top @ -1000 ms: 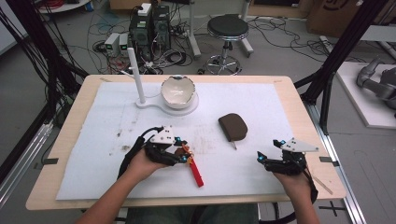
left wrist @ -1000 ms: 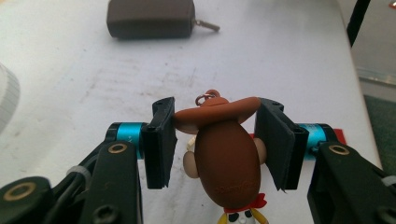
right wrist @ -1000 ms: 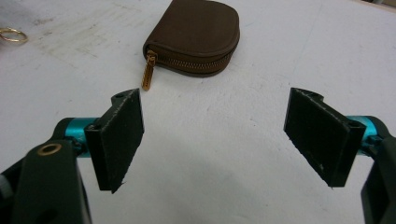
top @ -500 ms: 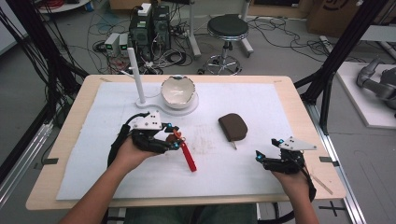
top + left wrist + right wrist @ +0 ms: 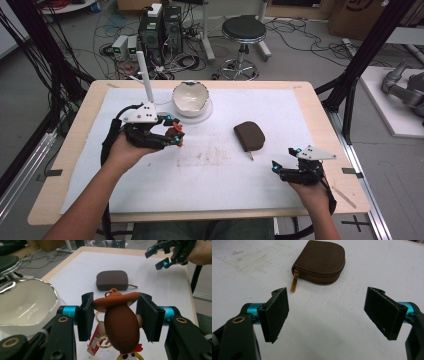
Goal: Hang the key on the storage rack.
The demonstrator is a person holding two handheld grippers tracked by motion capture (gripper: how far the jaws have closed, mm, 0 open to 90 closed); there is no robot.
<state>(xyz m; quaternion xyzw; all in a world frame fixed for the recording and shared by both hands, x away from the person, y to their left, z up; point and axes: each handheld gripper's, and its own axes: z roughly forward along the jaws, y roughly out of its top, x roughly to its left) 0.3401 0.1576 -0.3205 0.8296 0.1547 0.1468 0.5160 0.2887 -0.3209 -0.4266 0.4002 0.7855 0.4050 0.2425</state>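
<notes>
The left claw point(image 5: 113, 315) is clamped on a small toy keychain point(image 5: 120, 325), a brown figure in a wide hat, its black pads pressing the hat brim from both sides; key rings and a red tag point(image 5: 93, 343) hang below it. In the high view the left claw point(image 5: 172, 137) holds this toy point(image 5: 174, 132) above the counter, left of the middle and just in front of the white bowl point(image 5: 190, 97).

The right claw point(image 5: 280, 167) rests low near the front right corner, jaws spread wide with nothing between them. In the right gripper view bare white mat lies between its pads point(image 5: 275, 312), and the brown zip pouch point(image 5: 320, 261) lies just beyond, its gold zipper pull point(image 5: 294, 283) pointing back toward the claw.

The pouch point(image 5: 249, 136) sits between the two claws, apart from both. The bowl stands on a round white base beside a thin white upright post point(image 5: 146, 75).

A white mat point(image 5: 210, 175), smudged near its middle, covers most of the pale wooden counter point(image 5: 320, 115). Beyond the counter a black stool point(image 5: 243, 30), computer boxes point(image 5: 160, 27) and tangled cables lie on the grey floor, with black frame poles at both sides.
</notes>
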